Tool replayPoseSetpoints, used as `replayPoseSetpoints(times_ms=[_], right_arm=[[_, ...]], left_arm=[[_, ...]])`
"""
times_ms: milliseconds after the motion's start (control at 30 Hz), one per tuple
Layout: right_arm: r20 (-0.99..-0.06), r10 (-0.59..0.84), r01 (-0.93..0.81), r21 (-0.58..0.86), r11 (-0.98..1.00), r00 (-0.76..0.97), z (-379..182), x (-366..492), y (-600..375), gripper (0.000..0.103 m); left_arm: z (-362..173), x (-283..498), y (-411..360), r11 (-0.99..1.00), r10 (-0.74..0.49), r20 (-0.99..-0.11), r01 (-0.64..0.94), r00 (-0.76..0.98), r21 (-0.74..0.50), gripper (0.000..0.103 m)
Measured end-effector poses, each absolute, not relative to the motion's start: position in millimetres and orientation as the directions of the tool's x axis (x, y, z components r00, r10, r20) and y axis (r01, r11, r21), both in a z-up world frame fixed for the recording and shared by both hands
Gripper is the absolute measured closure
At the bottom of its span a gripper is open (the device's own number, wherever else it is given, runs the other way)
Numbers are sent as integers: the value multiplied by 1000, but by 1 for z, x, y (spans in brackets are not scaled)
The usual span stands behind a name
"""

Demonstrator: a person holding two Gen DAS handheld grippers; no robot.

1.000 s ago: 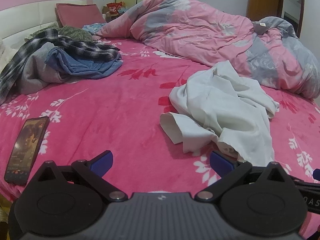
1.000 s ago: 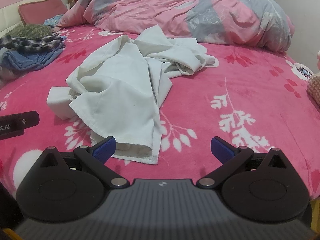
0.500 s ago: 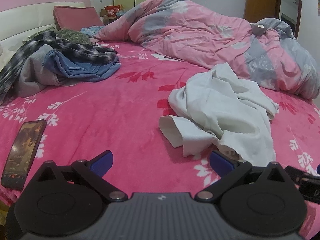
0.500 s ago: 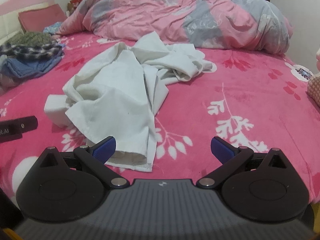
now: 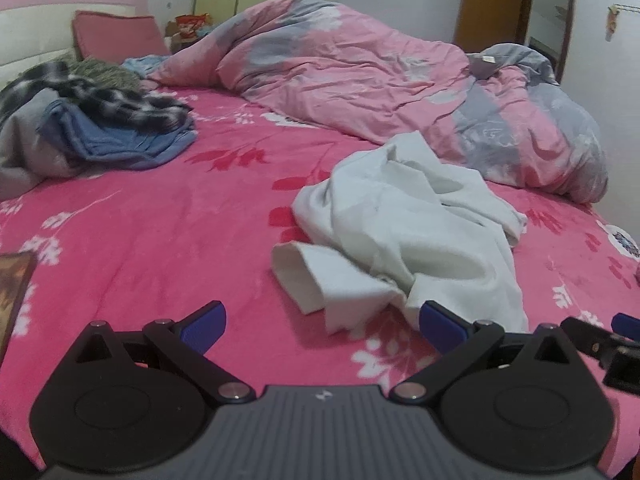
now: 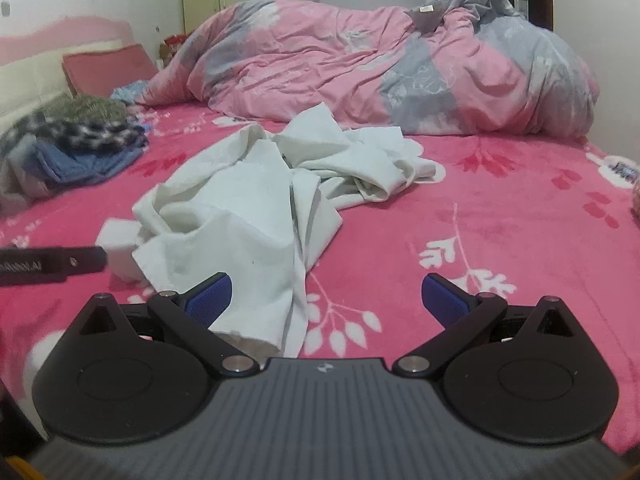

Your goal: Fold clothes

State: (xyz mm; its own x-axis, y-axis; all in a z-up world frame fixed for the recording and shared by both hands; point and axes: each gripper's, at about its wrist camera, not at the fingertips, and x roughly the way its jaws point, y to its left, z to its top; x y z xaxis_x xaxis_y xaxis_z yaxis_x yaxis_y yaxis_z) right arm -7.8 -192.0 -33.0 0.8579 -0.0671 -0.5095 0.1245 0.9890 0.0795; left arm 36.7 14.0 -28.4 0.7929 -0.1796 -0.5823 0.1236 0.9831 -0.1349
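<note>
Both grippers hover low over a bed [image 5: 152,216] with a bright pink floral cover, jaws spread wide and holding nothing. The left gripper [image 5: 322,326] faces a crumpled white garment [image 5: 404,232] at about 1 o'clock – one sleeve opening lies nearest it. The right gripper [image 6: 326,300] has the garment's hem just beside its left blue pad [image 6: 210,300], at 11 o'clock. Farther off at 10 o'clock sits a pile of blue and plaid clothes [image 5: 104,128]. Beyond, at 12 o'clock, a rumpled pink-and-grey duvet [image 5: 360,76]
</note>
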Motion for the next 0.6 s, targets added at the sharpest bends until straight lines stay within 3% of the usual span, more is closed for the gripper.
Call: replayPoseSetpoints(times_ms=[333, 600], right_arm=[[-471, 20, 91, 214, 973, 882, -25, 39, -230, 1], [-510, 113, 36, 273, 961, 853, -32, 103, -229, 3]], left_arm=[[-24, 96, 10, 967, -243, -531, 161, 812, -198, 4], [-43, 130, 4, 962, -271, -604, 186, 749, -200, 35]])
